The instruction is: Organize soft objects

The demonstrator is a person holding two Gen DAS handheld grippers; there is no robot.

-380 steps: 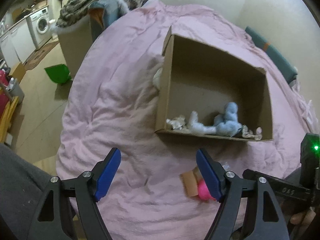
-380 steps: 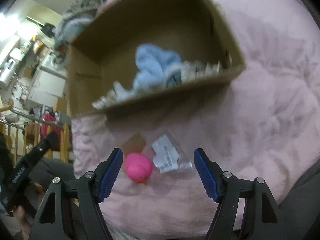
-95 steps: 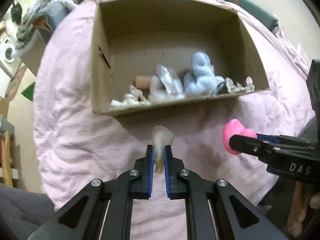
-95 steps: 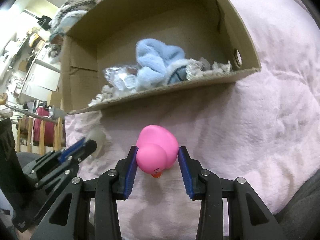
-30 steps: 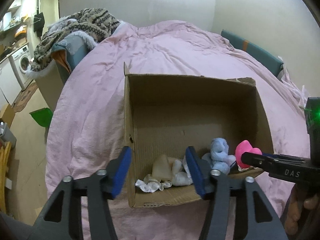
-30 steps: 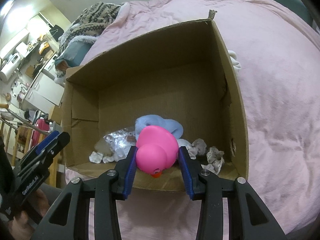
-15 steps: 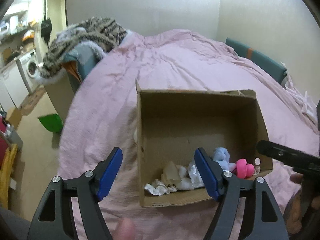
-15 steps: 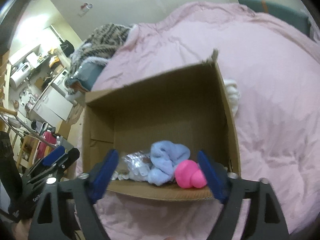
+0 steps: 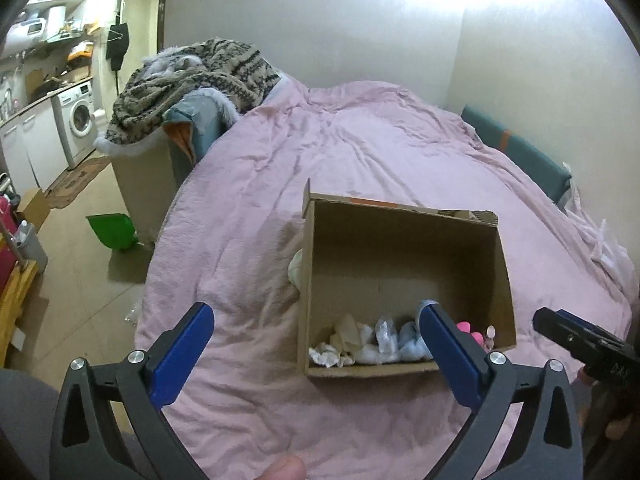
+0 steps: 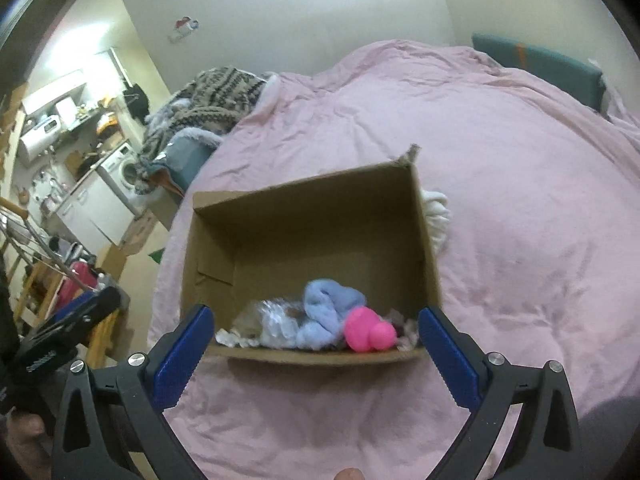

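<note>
An open cardboard box [image 9: 404,248] [image 10: 304,216] sits on the pink bed cover. Along its near wall lie a pink rubber duck [image 10: 368,334] [image 9: 466,326], a light blue plush [image 10: 330,312] [image 9: 412,344], a clear plastic packet [image 10: 276,322] [image 9: 384,330] and crumpled white bits [image 9: 332,354]. My left gripper [image 9: 316,356] is open and empty, held back above the bed in front of the box. My right gripper [image 10: 316,354] is open and empty, also back from the box's near wall; its black body [image 9: 584,348] shows at the right of the left wrist view.
A white soft item [image 10: 436,216] [image 9: 296,268] lies on the pink cover [image 9: 360,152] against the box's outer side. A patterned blanket pile [image 9: 192,76] sits at the bed's far left. A green bag [image 9: 110,230] and a washing machine [image 9: 78,120] stand on the floor.
Both grippers have pulled back and up from the box. The pink duck, let go by the right gripper half a second ago, lies still in the box.
</note>
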